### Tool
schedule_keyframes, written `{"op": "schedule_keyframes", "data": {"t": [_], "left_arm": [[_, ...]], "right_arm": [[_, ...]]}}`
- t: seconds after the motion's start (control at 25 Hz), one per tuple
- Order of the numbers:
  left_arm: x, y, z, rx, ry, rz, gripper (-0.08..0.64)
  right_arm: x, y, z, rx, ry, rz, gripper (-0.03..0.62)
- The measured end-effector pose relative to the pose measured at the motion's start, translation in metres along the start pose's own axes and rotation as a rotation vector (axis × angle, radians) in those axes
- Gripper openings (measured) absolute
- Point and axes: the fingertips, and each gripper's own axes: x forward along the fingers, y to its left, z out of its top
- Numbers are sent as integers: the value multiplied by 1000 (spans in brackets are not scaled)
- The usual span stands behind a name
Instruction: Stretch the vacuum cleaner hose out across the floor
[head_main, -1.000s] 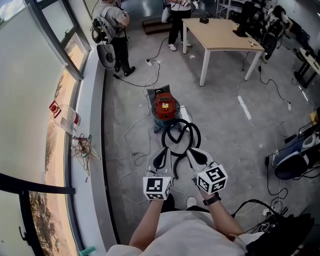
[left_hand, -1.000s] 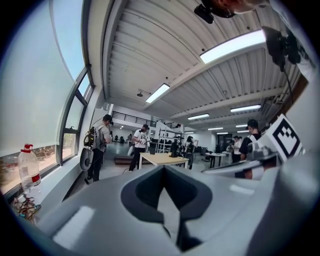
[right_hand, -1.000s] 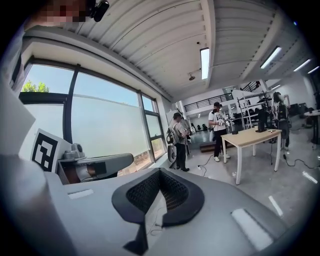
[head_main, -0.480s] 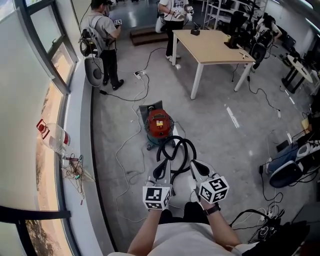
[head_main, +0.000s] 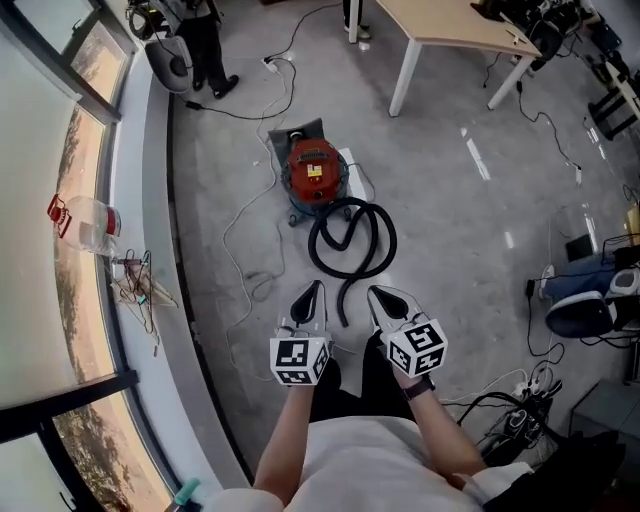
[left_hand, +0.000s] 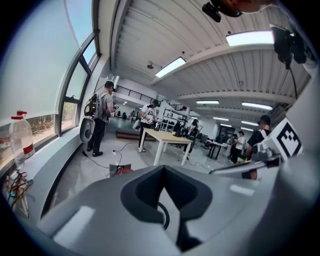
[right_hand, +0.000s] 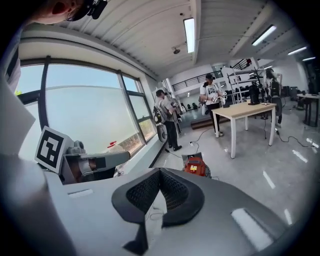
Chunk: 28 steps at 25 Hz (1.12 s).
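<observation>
The left claw (head_main: 312, 292) and right claw (head_main: 378, 295) were both shut and empty (lower centre of the frame), just below the coiled hose (head_main: 344, 300) and red vacuum cleaner (head_main: 314, 172).

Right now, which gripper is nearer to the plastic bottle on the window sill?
Left. In the head view the left gripper is right of the plastic bottle; the right gripper is farther right, beyond the left one.
</observation>
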Motion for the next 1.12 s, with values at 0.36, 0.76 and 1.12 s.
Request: {"op": "schedule_keyframes", "data": {"t": [0.36, 0.76, 1.12], "left_arm": [[31, 16, -131, -49, 235, 12, 2], [68, 48, -248, -124, 381, -2, 2], [107, 73, -353, -169, 494, -27, 2]], "right_arm": [[46, -54, -115, 60, 203, -41, -3], [110, -84, -247, 123, 403, -38, -3], [171, -110, -367, 146, 551, -20, -2]]}}
